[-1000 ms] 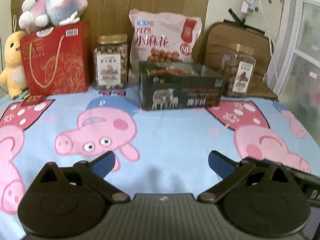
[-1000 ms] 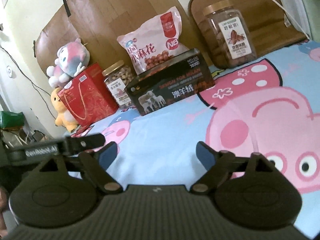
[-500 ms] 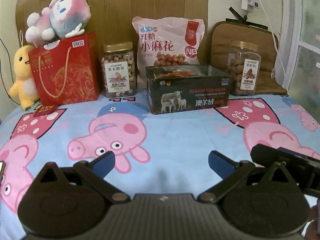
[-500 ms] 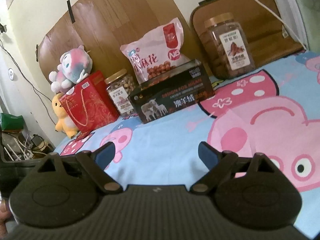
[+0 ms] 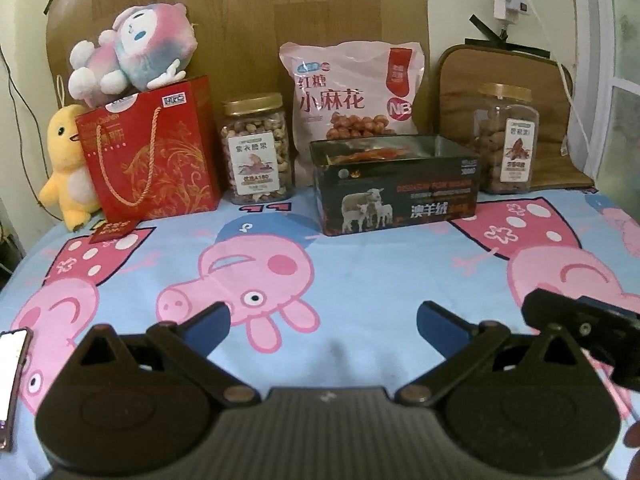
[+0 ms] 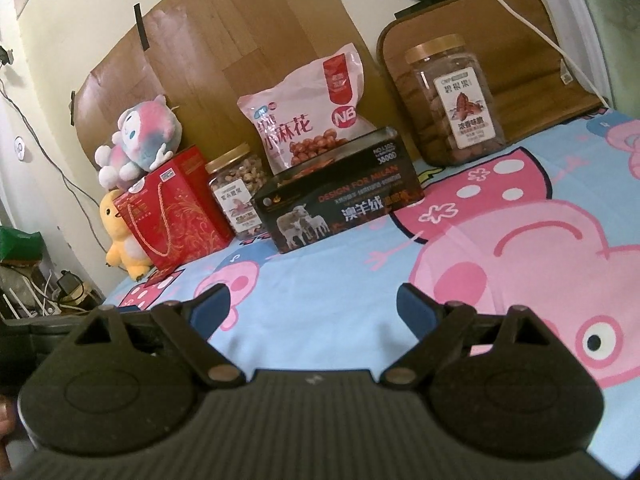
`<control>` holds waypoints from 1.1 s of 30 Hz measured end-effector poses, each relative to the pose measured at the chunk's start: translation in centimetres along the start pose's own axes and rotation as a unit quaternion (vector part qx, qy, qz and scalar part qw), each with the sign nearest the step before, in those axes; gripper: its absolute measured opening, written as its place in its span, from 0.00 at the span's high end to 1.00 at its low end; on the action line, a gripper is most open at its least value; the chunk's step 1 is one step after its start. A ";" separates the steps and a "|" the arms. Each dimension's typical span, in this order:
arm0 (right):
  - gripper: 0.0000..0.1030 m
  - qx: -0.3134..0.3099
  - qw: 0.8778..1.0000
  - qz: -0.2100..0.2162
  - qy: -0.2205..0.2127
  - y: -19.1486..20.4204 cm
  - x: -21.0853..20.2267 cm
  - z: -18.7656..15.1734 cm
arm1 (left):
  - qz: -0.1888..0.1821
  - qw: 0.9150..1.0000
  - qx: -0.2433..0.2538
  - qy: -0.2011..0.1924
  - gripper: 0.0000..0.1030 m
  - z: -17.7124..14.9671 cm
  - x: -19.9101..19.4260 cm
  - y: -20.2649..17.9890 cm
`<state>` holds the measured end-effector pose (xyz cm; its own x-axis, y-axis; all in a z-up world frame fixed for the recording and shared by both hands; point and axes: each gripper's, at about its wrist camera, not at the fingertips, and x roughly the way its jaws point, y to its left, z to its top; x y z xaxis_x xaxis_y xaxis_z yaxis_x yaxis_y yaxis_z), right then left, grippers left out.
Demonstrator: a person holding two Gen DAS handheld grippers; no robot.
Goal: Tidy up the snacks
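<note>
While both hands hover low over the cartoon-pig sheet, here's how it sits:
left gripper: fingers spread, nothing between them.
right gripper: same, wide apart and bare.
snacks: all at the back in a row; cashew jar, pink twist bag leaning upright behind the open black tin, pecan jar off right.
tin axis: long side runs left-right, label facing us.
step: could be pre-sort or finished, can't tell.
tip: grab jars across the body.
</note>
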<state>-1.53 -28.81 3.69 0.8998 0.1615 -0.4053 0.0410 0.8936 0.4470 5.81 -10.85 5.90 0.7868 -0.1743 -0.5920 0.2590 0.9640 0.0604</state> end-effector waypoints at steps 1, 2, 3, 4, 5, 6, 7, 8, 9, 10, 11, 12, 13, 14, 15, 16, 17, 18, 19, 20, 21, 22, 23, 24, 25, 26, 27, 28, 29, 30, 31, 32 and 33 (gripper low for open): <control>0.10 0.001 1.000 0.000 0.000 0.0 0.0 0.0 | 0.005 1.000 0.001 -0.001 0.00 0.0 0.0 0.0; 0.10 0.001 1.000 -0.001 -0.001 0.0 0.0 0.0 | 0.011 1.000 0.002 -0.002 0.00 0.0 0.0 -0.1; 0.10 0.002 1.000 -0.001 -0.001 -0.1 0.0 0.0 | 0.017 1.000 0.003 -0.004 0.00 0.0 0.0 -0.1; 0.10 0.002 1.000 -0.001 0.000 -0.1 0.0 -0.1 | 0.022 1.000 0.004 -0.006 0.00 -0.1 -0.1 -0.1; 0.10 0.003 1.000 -0.001 0.000 -0.1 0.0 -0.1 | 0.027 1.000 0.007 -0.010 0.00 -0.1 -0.2 -0.1; 0.10 0.004 1.000 -0.001 0.000 -0.1 0.0 -0.1 | 0.031 0.999 0.009 -0.014 0.00 -0.1 -0.3 -0.1; 0.10 0.004 1.000 -0.001 0.001 -0.1 0.0 -0.1 | 0.038 0.999 0.010 -0.020 0.00 -0.1 -0.5 -0.2; 0.10 0.003 1.000 -0.001 0.000 0.0 0.0 -0.1 | 0.042 0.999 0.010 -0.024 0.00 -0.1 -0.6 -0.2; 0.10 0.003 1.000 -0.001 0.000 0.0 0.0 -0.1 | 0.045 0.999 0.009 -0.026 0.00 0.0 -0.6 -0.1; 0.10 0.002 1.000 -0.001 0.000 0.0 0.0 -0.1 | 0.047 0.999 0.006 -0.026 0.00 0.0 -0.7 0.0; 0.10 0.002 1.000 -0.001 -0.001 0.0 0.0 -0.1 | 0.048 0.999 0.002 -0.026 0.00 0.1 -0.7 0.2; 0.10 0.003 1.000 -0.001 -0.001 0.0 0.0 -0.1 | 0.049 0.998 -0.002 -0.025 0.00 0.1 -0.6 0.3; 0.10 0.003 1.000 -0.002 -0.002 0.0 -0.1 -0.1 | 0.051 0.998 -0.006 -0.026 0.00 0.1 -0.6 0.5; 0.10 0.004 1.000 -0.002 -0.002 0.0 -0.1 -0.1 | 0.051 0.998 -0.010 -0.027 0.00 0.1 -0.7 0.6; 0.10 0.004 1.000 -0.003 -0.003 0.0 -0.1 -0.1 | 0.049 0.998 -0.014 -0.028 0.00 0.1 -0.7 0.8; 0.10 0.004 1.000 -0.003 -0.003 0.0 -0.1 -0.1 | 0.046 0.998 -0.018 -0.029 0.00 0.1 -0.7 1.0; 0.10 0.004 1.000 -0.003 -0.004 0.0 -0.1 -0.1 | 0.041 0.999 -0.022 -0.029 0.00 0.0 -0.8 1.2; 0.10 0.004 1.000 -0.003 -0.004 0.1 0.0 -0.1 | 0.038 0.999 -0.024 -0.029 0.00 0.1 -0.8 1.3; 0.10 0.004 1.000 -0.003 -0.003 0.0 0.0 -0.1 | 0.039 0.999 -0.024 -0.030 0.00 0.0 -0.9 1.4; 0.10 0.004 1.000 -0.003 -0.003 0.0 0.0 -0.1 | 0.040 0.998 -0.023 -0.030 0.00 0.0 -0.8 1.4; 0.10 0.004 1.000 -0.002 -0.002 0.0 0.0 -0.1 | 0.042 0.998 -0.022 -0.029 0.00 0.0 -0.8 1.4; 0.10 0.004 1.000 -0.002 -0.002 0.0 0.0 -0.1 | 0.042 0.999 -0.021 -0.027 0.00 -0.1 -0.8 1.4; 0.10 0.003 1.000 -0.002 -0.002 0.1 0.0 -0.1 | 0.041 0.999 -0.022 -0.023 0.00 -0.1 -0.7 1.4; 0.10 0.003 1.000 -0.002 -0.002 0.1 0.0 -0.1 | 0.040 0.999 -0.022 -0.019 0.00 -0.1 -0.6 1.5; 0.10 0.003 1.000 -0.002 -0.001 0.2 0.0 -0.1 | 0.040 0.999 -0.022 -0.017 0.00 -0.2 -0.5 1.5; 0.10 0.003 1.000 -0.002 -0.001 0.2 0.0 -0.1 | 0.041 0.999 -0.022 -0.016 0.00 -0.2 -0.5 1.5; 0.10 0.003 1.000 -0.002 -0.001 0.2 0.0 -0.1 | 0.043 0.999 -0.021 -0.015 0.00 -0.3 -0.4 1.5; 0.10 0.003 1.000 -0.003 0.000 0.2 0.0 -0.1 | 0.048 0.999 -0.018 -0.015 0.00 -0.3 -0.4 1.4; 0.10 0.004 1.000 -0.003 0.000 0.2 0.0 -0.1 | 0.051 0.998 -0.017 -0.015 0.00 -0.3 -0.3 1.4; 0.10 0.005 1.000 -0.004 0.000 0.2 0.1 -0.2 | 0.054 0.998 -0.016 -0.015 0.00 -0.3 -0.3 1.4; 0.10 0.005 1.000 -0.004 0.000 0.2 0.1 -0.2 | 0.058 0.998 -0.015 -0.013 0.00 -0.3 -0.2 1.5; 0.10 0.006 1.000 -0.004 0.001 0.2 0.1 -0.2 | 0.063 0.998 -0.014 -0.011 0.00 -0.3 -0.1 1.4; 0.10 0.006 1.000 -0.004 0.001 0.2 0.1 -0.2 | 0.069 0.998 -0.011 -0.010 0.00 -0.3 0.0 1.4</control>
<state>-1.51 -28.52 3.53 0.8982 0.1546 -0.4115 0.0544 0.8898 0.4532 5.98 -9.44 5.76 0.8248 -0.0431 -0.5638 0.1357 0.9830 0.1234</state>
